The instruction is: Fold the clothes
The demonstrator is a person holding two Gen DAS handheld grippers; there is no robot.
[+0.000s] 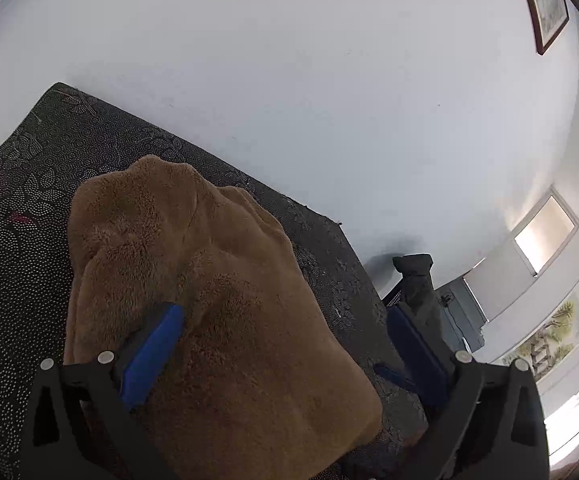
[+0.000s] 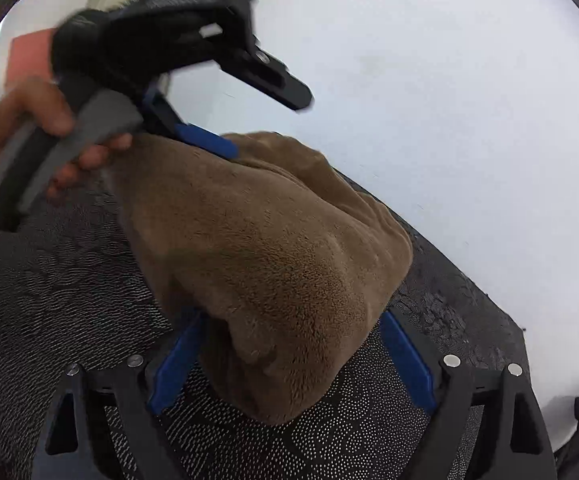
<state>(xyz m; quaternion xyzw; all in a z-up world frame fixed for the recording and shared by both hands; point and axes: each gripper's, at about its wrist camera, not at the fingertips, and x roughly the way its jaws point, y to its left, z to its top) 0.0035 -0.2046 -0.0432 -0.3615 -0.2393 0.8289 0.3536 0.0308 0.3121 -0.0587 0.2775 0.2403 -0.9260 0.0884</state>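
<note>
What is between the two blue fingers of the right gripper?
The brown fuzzy cloth bulges between the open right gripper's fingers, over the dotted black mat, in the right wrist view.

1. This looks like a room in a home, judged by its furnishings; which room cannot be told.
2. The landmark is a dark patterned cloth (image 1: 21,208) with small white dots and floral outlines, spread as a cover over a flat surface.
3. Directly behind the cloth rises a plain white wall (image 1: 289,60), with no shelving or equipment on it.
4. High on that wall, up and to the right of the cloth, hangs a framed picture (image 1: 545,4) in a dark wooden frame.
5. Further right of the cloth, bright window panes (image 1: 545,228) sit in white frames, and one pane (image 1: 557,328) shows greenery.
</note>
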